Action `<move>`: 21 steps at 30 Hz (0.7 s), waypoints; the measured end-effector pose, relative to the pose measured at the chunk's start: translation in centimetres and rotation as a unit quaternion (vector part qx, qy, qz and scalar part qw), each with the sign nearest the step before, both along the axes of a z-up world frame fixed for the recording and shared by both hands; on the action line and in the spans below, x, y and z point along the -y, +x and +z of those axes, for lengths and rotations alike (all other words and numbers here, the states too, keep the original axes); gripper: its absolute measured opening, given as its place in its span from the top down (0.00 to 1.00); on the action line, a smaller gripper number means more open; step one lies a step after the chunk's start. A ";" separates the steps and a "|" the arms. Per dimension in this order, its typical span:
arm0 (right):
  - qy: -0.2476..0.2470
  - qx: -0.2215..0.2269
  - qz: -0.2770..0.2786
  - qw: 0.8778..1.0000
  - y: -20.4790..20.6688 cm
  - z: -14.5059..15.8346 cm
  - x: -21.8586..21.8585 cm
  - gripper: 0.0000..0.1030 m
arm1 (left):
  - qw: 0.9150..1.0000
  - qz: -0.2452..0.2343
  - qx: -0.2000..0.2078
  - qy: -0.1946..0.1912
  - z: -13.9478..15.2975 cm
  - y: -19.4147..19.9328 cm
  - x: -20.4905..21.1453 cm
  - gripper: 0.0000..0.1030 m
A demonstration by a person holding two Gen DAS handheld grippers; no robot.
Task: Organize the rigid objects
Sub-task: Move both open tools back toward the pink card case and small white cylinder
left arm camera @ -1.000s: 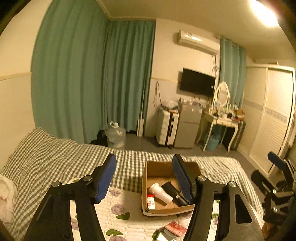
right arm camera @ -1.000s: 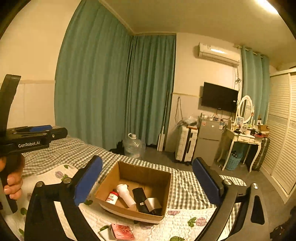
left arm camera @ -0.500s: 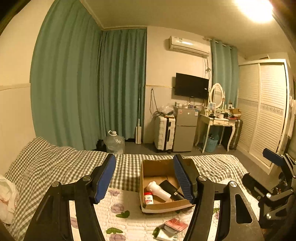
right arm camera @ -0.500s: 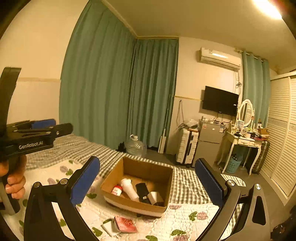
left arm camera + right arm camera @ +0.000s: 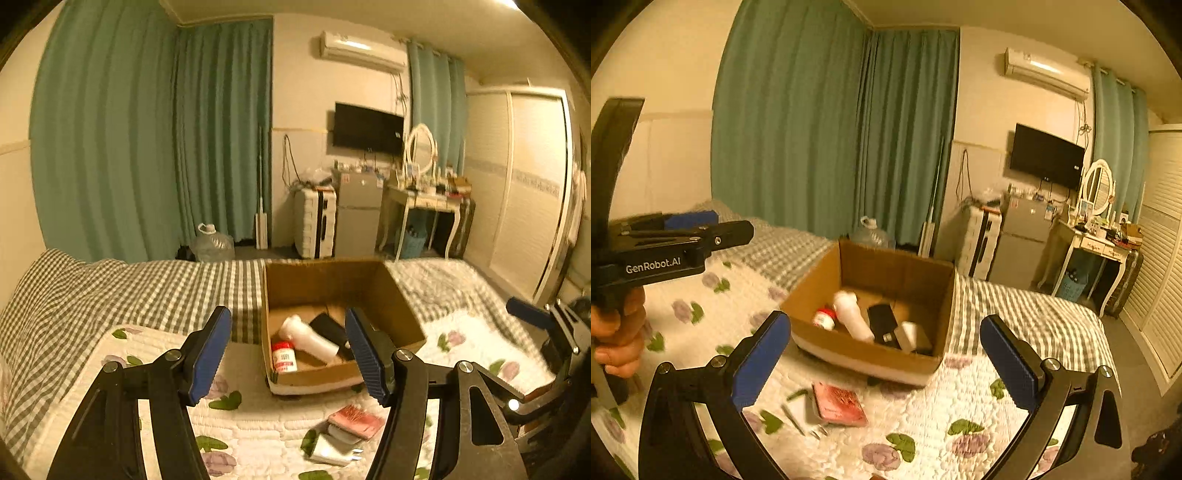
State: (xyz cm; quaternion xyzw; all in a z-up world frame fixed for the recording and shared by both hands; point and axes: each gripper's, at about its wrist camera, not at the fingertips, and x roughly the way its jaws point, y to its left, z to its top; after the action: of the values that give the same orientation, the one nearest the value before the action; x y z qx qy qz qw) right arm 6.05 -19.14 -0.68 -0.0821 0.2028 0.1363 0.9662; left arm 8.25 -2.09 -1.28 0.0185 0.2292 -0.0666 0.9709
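Note:
An open cardboard box (image 5: 399, 295) (image 5: 820, 284) sits on the quilted bed. Inside lie a white bottle (image 5: 308, 336) (image 5: 851, 314), a red-capped jar (image 5: 283, 356) (image 5: 823, 318), a black flat item (image 5: 328, 326) (image 5: 882, 321) and a pale small box (image 5: 911, 334). In front of the box a red flat case (image 5: 356, 421) (image 5: 839, 404) and a white item (image 5: 332, 448) lie on the quilt. My left gripper (image 5: 288, 354) is open and empty, above the quilt before the box. My right gripper (image 5: 886, 365) is open and empty, wider apart.
The bed has a checked sheet (image 5: 110, 295) and a flowered quilt (image 5: 923, 424). Thin tweezers (image 5: 792, 419) lie beside the red case. Beyond the bed stand a water jug (image 5: 212, 243), a suitcase (image 5: 314, 221), a small fridge (image 5: 358, 218) and a dressing table (image 5: 424, 206).
Both grippers have tilted down and moved closer to the box, which now looks larger. Both stay open and empty.

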 end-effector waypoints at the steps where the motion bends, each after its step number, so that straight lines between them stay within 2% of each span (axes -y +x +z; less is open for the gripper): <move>1: -0.005 -0.005 0.001 1.000 0.3 -0.7 -0.1 0.00 | 1.000 -0.002 -0.006 0.007 -0.7 0.3 0.2 0.35; 3: -0.013 -0.021 0.006 1.000 1.2 -2.3 -0.2 0.00 | 1.000 -0.006 -0.018 0.014 -2.0 0.9 0.5 0.35; 7: -0.029 -0.052 0.014 0.998 2.6 -5.3 -0.3 0.00 | 0.997 -0.004 -0.080 0.004 -5.7 2.5 0.2 0.35; 9: -0.038 -0.066 0.018 0.997 2.9 -6.9 -0.4 0.00 | 0.995 -0.002 -0.098 0.007 -7.2 3.0 0.1 0.35; 13: -0.039 -0.098 0.017 0.994 3.6 -9.5 -0.4 0.00 | 0.991 -0.013 -0.132 0.025 -10.1 3.1 0.3 0.35; 17: -0.049 -0.128 0.030 0.990 4.4 -11.7 -0.7 0.01 | 0.984 -0.033 -0.171 0.024 -12.4 2.6 0.1 0.35; 21: -0.070 -0.159 0.050 0.984 4.9 -13.8 -2.0 0.08 | 0.980 -0.036 -0.196 0.032 -13.8 2.4 -0.2 0.35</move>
State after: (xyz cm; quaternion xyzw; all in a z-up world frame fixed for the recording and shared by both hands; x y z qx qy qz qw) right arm 10.92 -17.17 -14.49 -0.1371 0.3584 0.1816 0.9054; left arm 10.69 -1.93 -15.08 0.0447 0.4159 -0.0961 0.9032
